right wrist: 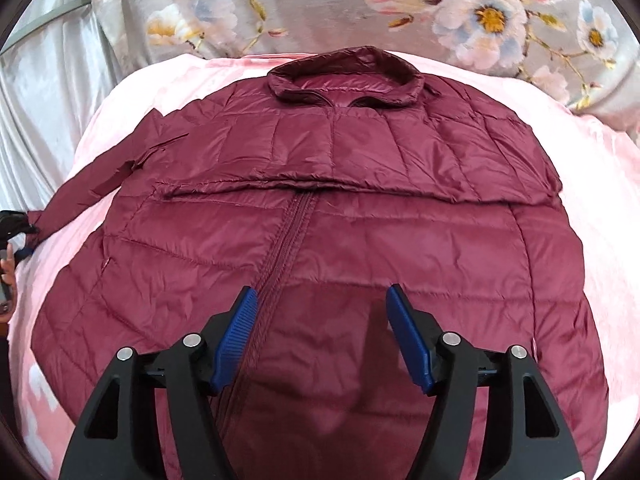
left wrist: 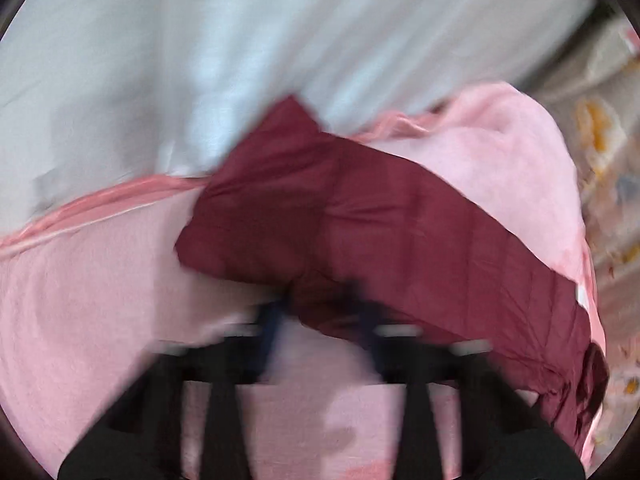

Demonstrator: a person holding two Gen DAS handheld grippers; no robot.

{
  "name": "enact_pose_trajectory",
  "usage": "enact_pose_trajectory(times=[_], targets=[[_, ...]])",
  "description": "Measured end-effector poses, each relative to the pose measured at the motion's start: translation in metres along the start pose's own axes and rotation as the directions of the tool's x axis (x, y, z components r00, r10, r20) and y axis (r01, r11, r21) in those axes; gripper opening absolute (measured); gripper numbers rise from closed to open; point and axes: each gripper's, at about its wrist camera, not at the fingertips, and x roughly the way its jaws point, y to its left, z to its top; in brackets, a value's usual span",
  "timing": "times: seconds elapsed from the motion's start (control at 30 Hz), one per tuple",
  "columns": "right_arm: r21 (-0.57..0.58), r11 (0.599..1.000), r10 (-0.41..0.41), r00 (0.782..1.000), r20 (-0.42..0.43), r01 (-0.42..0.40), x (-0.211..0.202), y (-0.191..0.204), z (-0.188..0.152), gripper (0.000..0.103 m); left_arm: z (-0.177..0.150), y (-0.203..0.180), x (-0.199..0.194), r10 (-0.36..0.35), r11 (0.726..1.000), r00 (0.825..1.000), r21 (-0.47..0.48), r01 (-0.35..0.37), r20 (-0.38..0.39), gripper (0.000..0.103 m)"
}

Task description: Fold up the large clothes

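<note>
A maroon quilted jacket point(right wrist: 320, 208) lies front up on a pink blanket point(right wrist: 600, 184), collar at the far side, right sleeve folded across the chest. Its left sleeve point(right wrist: 92, 184) stretches out to the left. My right gripper point(right wrist: 320, 304) is open and empty, hovering over the jacket's lower front by the zipper. In the blurred left wrist view, my left gripper point(left wrist: 318, 300) sits at the end of the maroon sleeve point(left wrist: 340, 216); its blue fingers stand apart around the cuff, and the blur hides whether they grip it. The left gripper also shows at the right wrist view's left edge point(right wrist: 12, 224).
A grey floral cover point(right wrist: 320, 4) lies beyond the collar. A pale grey sheet point(left wrist: 200, 60) lies past the pink blanket's edge on the left side and also shows in the right wrist view point(right wrist: 48, 92).
</note>
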Motion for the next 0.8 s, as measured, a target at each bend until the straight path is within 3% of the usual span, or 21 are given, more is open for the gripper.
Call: enact_pose_trajectory(times=[0.13, 0.23, 0.33, 0.43, 0.53, 0.6, 0.63, 0.67, 0.73, 0.8], targets=[[0.017, 1.0, -0.017, 1.0, 0.01, 0.016, -0.008, -0.009, -0.002, 0.066, -0.007, -0.062, -0.028, -0.06, 0.986, 0.997, 0.156, 0.052, 0.049, 0.001], [0.044, 0.999, -0.014, 1.0, 0.018, 0.013, -0.014, -0.019, -0.002, 0.066, -0.031, -0.138, -0.067, -0.141, 0.937, 0.983, 0.336, 0.094, 0.118, 0.001], [0.061, 0.998, -0.012, 1.0, 0.029, 0.011, -0.018, -0.026, -0.002, 0.067, -0.069, -0.217, -0.1, -0.26, 0.856, 0.961, 0.483, 0.184, 0.094, 0.001], [0.081, 0.997, -0.018, 0.999, 0.036, 0.015, -0.021, -0.036, -0.003, 0.067, -0.123, -0.292, -0.126, -0.371, 0.741, 0.929, 0.602, 0.298, -0.004, 0.001], [0.099, 0.995, -0.034, 0.999, 0.034, 0.03, -0.021, -0.048, -0.006, 0.067, -0.196, -0.357, -0.144, -0.445, 0.599, 0.88, 0.674, 0.432, -0.168, 0.002], [0.12, 0.992, -0.049, 0.998, 0.026, 0.045, -0.021, -0.06, -0.009, 0.067, -0.233, -0.38, -0.141, -0.448, 0.542, 0.856, 0.683, 0.489, -0.257, 0.005], [0.129, 0.99, -0.052, 0.998, 0.023, 0.049, -0.021, -0.064, -0.011, 0.067, -0.252, -0.389, -0.139, -0.448, 0.52, 0.843, 0.681, 0.516, -0.297, 0.016], [0.139, 0.989, -0.056, 0.998, 0.022, 0.052, -0.021, -0.069, -0.012, 0.067, -0.271, -0.397, -0.133, -0.435, 0.509, 0.836, 0.675, 0.534, -0.334, 0.047], [0.158, 0.986, -0.058, 0.998, 0.025, 0.054, -0.024, -0.079, -0.012, 0.067, -0.292, -0.396, -0.125, -0.425, 0.517, 0.828, 0.652, 0.554, -0.366, 0.088], [0.162, 0.986, -0.055, 0.998, 0.033, 0.049, -0.025, -0.084, -0.009, 0.067, -0.297, -0.384, -0.115, -0.451, 0.535, 0.807, 0.608, 0.587, -0.382, 0.087]])
